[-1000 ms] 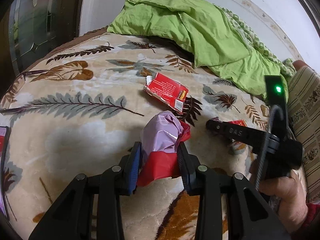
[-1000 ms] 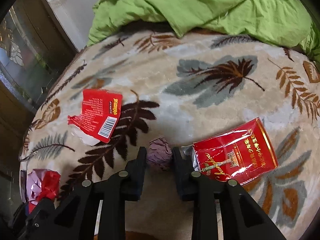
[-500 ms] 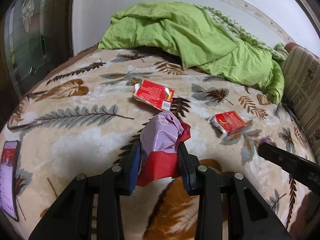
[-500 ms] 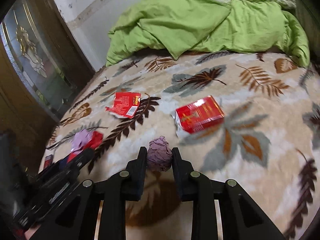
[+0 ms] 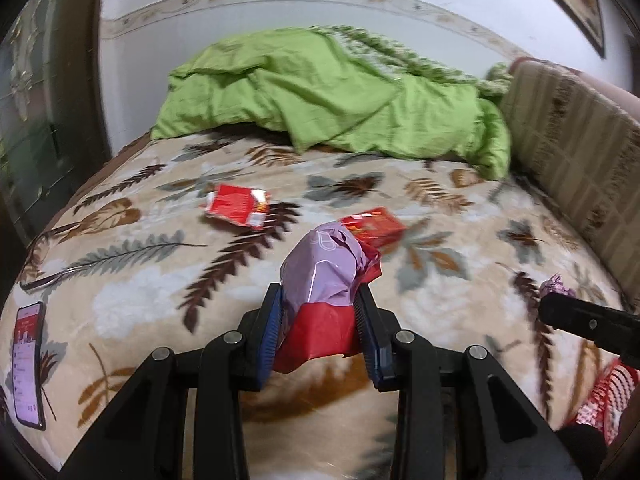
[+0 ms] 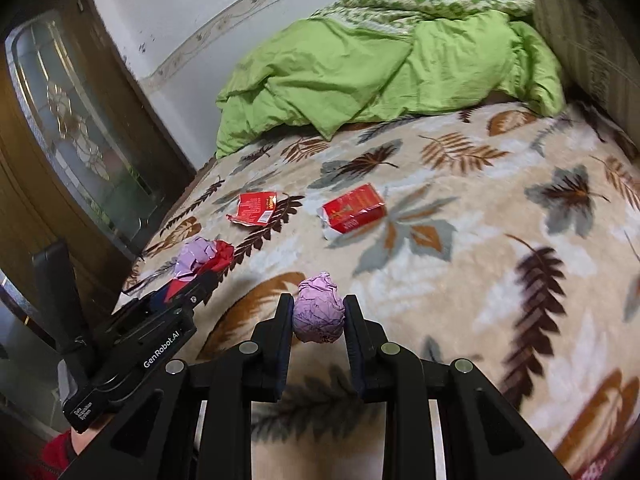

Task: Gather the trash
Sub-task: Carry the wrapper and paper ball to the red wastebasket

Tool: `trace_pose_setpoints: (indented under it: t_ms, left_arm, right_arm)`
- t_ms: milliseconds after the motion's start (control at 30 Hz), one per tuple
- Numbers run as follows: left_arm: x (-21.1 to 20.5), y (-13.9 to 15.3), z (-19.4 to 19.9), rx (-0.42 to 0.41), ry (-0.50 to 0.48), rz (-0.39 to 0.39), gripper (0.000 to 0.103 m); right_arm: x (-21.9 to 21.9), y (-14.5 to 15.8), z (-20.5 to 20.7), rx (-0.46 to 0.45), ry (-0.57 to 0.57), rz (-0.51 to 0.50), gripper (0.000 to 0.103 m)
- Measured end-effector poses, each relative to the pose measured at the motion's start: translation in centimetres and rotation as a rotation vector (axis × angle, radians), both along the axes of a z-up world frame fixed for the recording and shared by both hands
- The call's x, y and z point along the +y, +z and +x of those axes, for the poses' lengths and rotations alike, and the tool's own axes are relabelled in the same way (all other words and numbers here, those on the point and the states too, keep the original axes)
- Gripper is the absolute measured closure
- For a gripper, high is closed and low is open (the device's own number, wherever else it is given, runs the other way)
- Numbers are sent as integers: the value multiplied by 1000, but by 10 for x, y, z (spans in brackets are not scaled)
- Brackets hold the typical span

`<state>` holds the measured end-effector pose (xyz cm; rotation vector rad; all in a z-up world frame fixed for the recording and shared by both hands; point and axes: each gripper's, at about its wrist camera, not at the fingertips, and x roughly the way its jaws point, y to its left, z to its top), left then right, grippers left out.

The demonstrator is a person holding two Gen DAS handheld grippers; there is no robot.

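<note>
Trash (image 5: 326, 280) in both clamped grippers

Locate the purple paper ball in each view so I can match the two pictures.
Left wrist view: the purple ball shows at the far right edge, just beyond the tip of the right gripper.
Right wrist view: the ball sits bottom centre, pinched in the right gripper.
Shared landmark: the red packet lying on the blanket in the middle of the bed.
</note>
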<state>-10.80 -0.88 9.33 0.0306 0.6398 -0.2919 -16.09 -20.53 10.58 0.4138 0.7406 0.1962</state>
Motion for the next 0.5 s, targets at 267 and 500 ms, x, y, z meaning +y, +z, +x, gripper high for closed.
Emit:
trace_pose_setpoints:
  t_ms: [267, 500]
  left_arm:
    - [-61, 31, -56, -21, -268, -38, 69]
    - [-149, 44, -112, 23, -595, -42, 69]
  right_arm:
    - [-60, 23, -87, -23, -147, 29, 77]
    - [-140, 30, -185, -10, -403, 51, 77]
